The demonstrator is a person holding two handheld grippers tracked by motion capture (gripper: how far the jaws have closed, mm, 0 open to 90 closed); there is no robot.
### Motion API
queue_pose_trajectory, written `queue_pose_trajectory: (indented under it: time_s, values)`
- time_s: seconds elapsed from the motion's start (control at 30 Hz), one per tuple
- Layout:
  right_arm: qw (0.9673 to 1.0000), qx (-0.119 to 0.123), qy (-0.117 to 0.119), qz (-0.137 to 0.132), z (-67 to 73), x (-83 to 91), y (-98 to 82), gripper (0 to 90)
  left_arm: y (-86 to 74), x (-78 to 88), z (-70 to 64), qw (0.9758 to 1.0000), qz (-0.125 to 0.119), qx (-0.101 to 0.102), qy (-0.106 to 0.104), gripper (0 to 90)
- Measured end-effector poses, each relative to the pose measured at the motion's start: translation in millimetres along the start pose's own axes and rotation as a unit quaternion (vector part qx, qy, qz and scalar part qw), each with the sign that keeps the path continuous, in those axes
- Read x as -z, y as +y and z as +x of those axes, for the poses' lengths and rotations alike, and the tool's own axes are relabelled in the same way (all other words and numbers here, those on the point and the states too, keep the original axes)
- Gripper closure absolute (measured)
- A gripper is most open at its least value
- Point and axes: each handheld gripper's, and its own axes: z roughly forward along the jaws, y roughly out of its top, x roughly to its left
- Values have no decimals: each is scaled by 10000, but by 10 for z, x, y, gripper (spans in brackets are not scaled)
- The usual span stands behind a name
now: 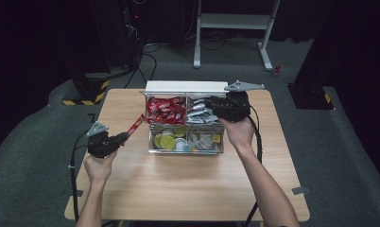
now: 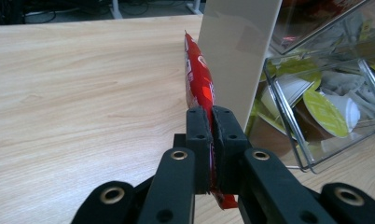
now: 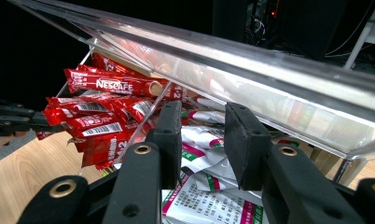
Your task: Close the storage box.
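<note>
left gripper (image 2: 210, 140): jaws clamping flat on red sachet (image 2: 198, 79), gripping its lower end so it is sticking up clear of the table
sachet: hanging just left of clear organizer box (image 1: 152, 142), outside it
right gripper (image 3: 202, 140): jaws parted, nothing between them, hovering at the box's silver packets (image 3: 199, 151) under its raised lid (image 1: 185, 87)

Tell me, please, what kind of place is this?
Probably a lab or recording studio: black curtains around a wooden table, cables on the grey floor, and yellow-black striped stand bases.
</note>
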Motion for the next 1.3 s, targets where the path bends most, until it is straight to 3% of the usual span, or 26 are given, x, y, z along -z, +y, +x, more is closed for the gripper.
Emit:
queue_pose_trajectory:
  time_s: [0.47, 1.3]
  values:
    - [10000, 10, 18, -33, 1, 20, 1, 670, -134, -233, -18, 9997, 191, -41, 160, 865]
    - [10000, -3, 29, -54, 1, 34, 1, 670, -321, -518, -47, 9990, 428, 55, 140, 858]
